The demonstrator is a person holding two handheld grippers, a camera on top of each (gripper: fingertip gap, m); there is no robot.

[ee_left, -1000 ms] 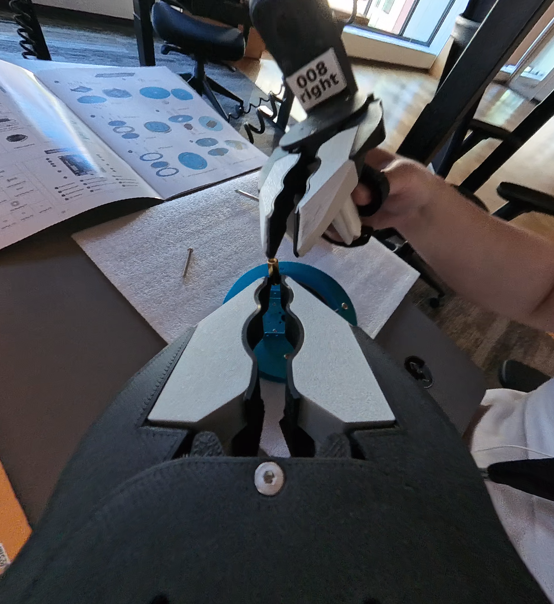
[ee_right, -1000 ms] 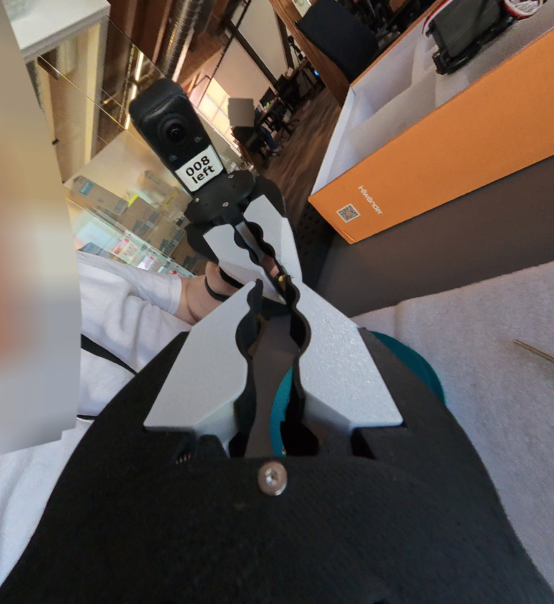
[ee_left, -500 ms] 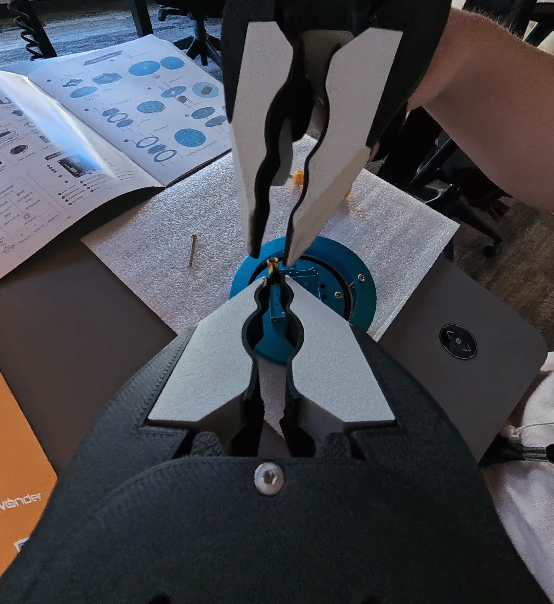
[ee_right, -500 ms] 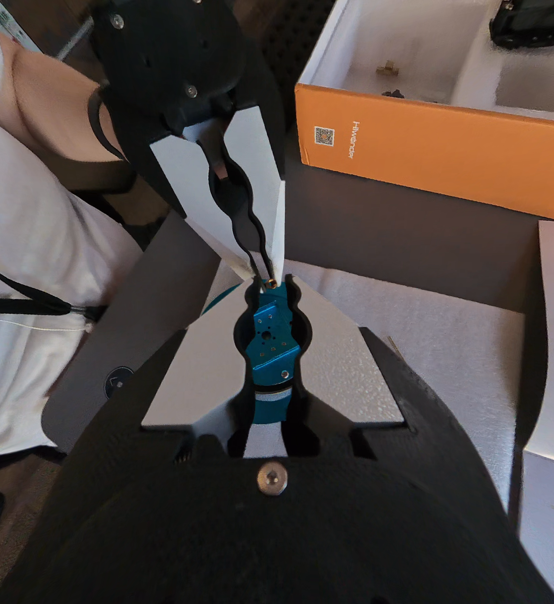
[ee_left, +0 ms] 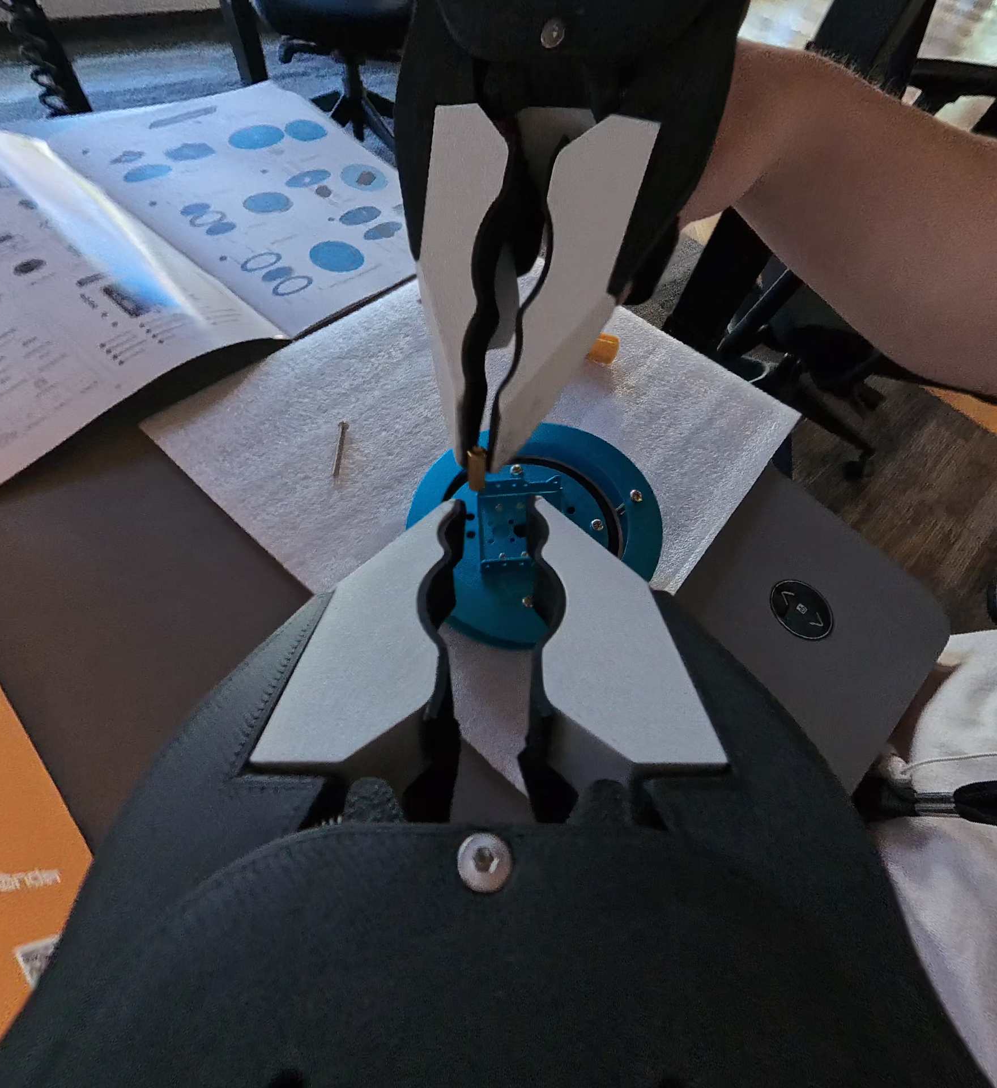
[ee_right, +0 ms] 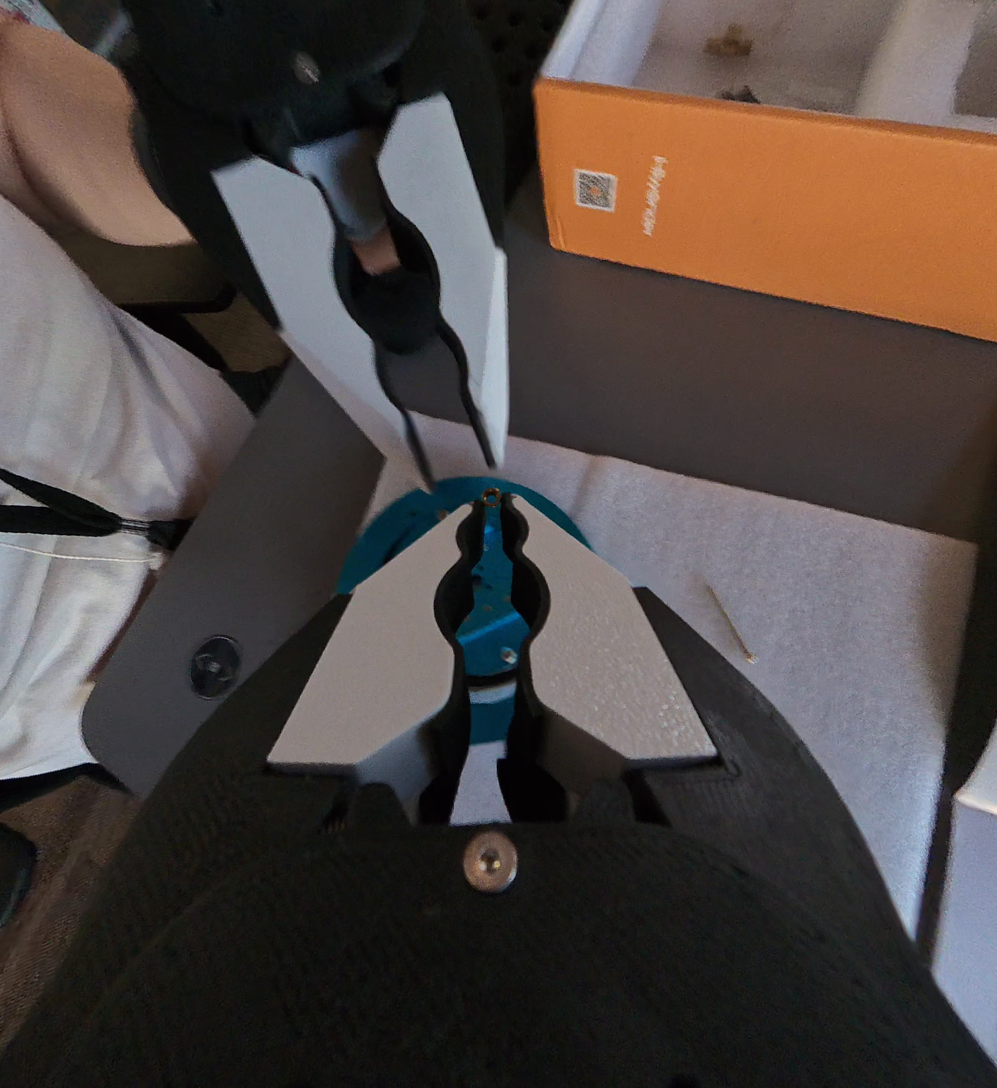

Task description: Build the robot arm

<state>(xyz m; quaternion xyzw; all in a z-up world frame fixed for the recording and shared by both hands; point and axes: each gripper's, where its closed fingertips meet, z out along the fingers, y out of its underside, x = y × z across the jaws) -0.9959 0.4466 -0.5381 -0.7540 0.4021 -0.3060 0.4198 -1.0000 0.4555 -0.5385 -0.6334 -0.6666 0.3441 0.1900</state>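
A blue round base (ee_left: 631, 530) lies on a white foam sheet (ee_left: 308, 412), with a small blue bracket (ee_left: 502, 536) standing on its middle. My right gripper (ee_left: 481, 462) comes down from above and is shut on a small brass standoff (ee_left: 475, 465), held upright just over the bracket's far left corner. My left gripper (ee_left: 495, 505) is open and empty, its tips on either side of the bracket. In the right wrist view my right gripper (ee_right: 489, 500) pinches the standoff (ee_right: 489, 496) end-on above the bracket (ee_right: 487, 589) and base (ee_right: 402, 518). The left gripper (ee_right: 461, 477) stands open just beyond.
An open booklet (ee_left: 160, 235) lies at the far left. An orange box (ee_right: 778, 224) with white compartments stands beside the foam. A thin pin (ee_left: 340, 450) and a small yellow piece (ee_left: 602, 347) lie on the foam. A grey control panel (ee_left: 802, 612) sits at the table edge. The tips of both grippers are at nearly the same place.
My left gripper held the brass standoff and has now opened and let go. My right gripper has closed on the standoff and holds it above the bracket.
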